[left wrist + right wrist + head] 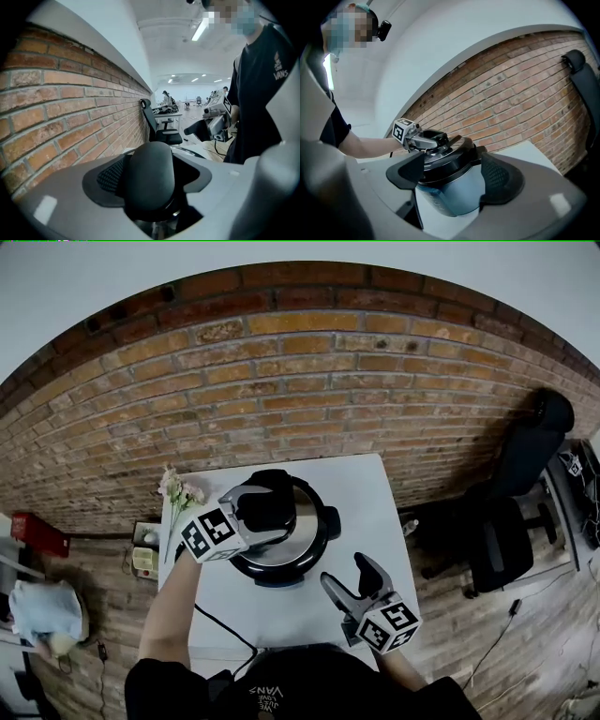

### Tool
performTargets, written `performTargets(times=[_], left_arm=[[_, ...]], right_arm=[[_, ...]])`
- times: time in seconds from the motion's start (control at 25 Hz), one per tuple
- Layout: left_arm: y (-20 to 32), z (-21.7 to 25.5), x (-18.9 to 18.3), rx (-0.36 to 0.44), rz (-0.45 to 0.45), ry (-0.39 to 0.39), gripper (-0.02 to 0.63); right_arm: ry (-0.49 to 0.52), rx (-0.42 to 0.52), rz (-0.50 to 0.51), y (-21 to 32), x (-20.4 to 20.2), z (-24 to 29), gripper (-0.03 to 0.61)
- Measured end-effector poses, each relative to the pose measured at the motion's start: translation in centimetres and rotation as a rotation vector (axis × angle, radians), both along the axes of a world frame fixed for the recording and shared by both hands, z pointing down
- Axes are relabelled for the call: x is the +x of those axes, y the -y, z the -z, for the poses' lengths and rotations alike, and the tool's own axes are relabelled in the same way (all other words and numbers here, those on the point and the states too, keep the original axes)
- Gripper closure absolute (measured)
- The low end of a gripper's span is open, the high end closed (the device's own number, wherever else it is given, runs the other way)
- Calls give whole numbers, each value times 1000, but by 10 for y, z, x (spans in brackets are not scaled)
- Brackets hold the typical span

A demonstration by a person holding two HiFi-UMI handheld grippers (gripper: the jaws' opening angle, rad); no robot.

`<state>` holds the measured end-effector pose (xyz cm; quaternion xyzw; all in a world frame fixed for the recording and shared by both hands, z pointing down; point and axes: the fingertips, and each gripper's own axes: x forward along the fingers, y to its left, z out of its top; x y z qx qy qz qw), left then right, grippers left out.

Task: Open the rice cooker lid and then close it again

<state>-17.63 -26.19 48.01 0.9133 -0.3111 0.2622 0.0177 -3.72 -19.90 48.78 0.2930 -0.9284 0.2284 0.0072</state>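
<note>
Tongs of the left hand [264, 510] stand wide around the black handle [149, 173] of the lid [451, 160], which seems to lie closed on the rice cooker [450, 192] in the middle of the white tabletop [366, 493]; I judge they are set there to work this handle, but they do not clamp it. The right tongs [349, 573] hang nearer the person, open and empty, probably kept ready to steady the pot. Shadow hides one side of the handle, and the left tongs cover the lid's seam from above, so contact and latch are uncertain.

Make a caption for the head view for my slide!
Left gripper around the black lid handle of the rice cooker; right gripper hovers open over the white table.
</note>
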Motion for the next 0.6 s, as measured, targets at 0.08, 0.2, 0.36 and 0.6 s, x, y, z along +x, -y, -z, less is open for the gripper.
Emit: performTargets(times=[0.08,0.2,0.36,0.6], left_arm=[[1,1,-3,16,61,2,308],[1,8,-10,79,173,22,293],[-7,16,-22,164,337,-7,285],[-46,53,-48,319,633,-161,285]], right_arm=[[2,-2,63,7,-3,-1,207],[3,2,161,15,-12,-2,207],[20,14,243,18,-18,3,207],[43,42,300,11,-14,14,207]])
